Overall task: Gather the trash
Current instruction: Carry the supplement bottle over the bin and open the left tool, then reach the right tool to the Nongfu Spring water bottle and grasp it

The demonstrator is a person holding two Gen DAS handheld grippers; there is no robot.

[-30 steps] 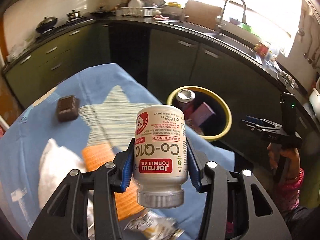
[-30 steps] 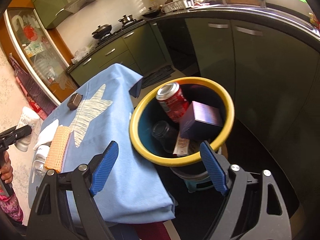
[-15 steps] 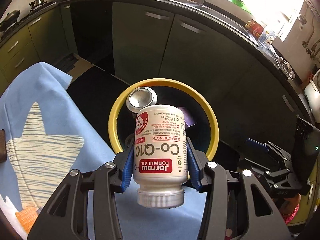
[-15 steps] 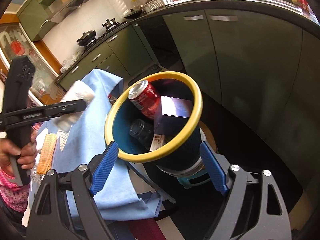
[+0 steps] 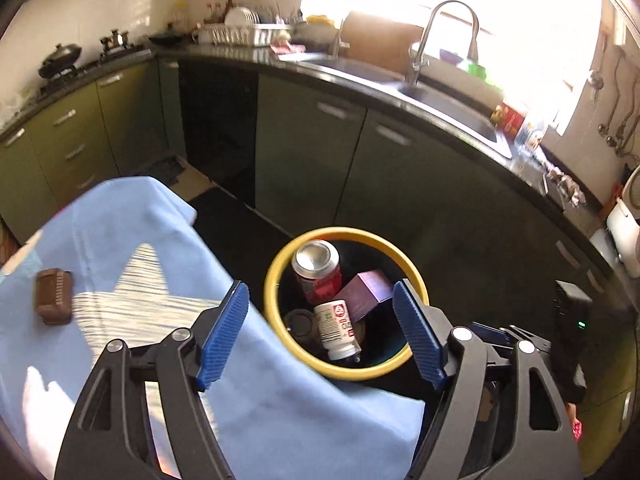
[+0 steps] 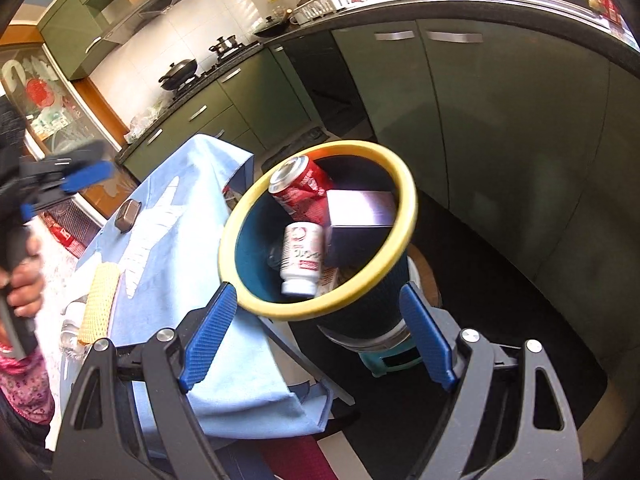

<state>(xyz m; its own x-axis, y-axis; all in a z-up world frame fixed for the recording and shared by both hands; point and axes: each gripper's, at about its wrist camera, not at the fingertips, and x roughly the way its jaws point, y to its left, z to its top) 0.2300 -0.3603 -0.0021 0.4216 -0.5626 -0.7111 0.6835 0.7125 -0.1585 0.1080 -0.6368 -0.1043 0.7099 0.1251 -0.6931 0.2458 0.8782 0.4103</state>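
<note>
The white supplement bottle (image 5: 340, 330) (image 6: 303, 258) lies inside the yellow-rimmed bin (image 5: 276, 280) (image 6: 400, 240), cap down, beside a red can (image 5: 318, 270) (image 6: 300, 188) and a purple box (image 5: 366, 294) (image 6: 360, 216). My left gripper (image 5: 324, 334) hangs above the bin's near rim, its jaws opening with nothing between the blue pads. My right gripper (image 6: 320, 338) is open and empty, just short of the bin. The left gripper (image 6: 68, 180) also shows at the left edge of the right wrist view, in a person's hand.
A table under a blue cloth (image 5: 132, 248) (image 6: 168, 248) stands left of the bin, bearing a brown brush (image 5: 54, 296) (image 6: 127, 214), a yellow-orange sponge (image 6: 98, 300) and a clear bottle (image 6: 72, 328). Green cabinets (image 5: 360, 168) and a dark counter with a sink (image 5: 448, 108) curve behind.
The left gripper let go of the white bottle, which dropped into the bin; its jaws widened and it pulled back from over the bin. The right gripper barely moved.
</note>
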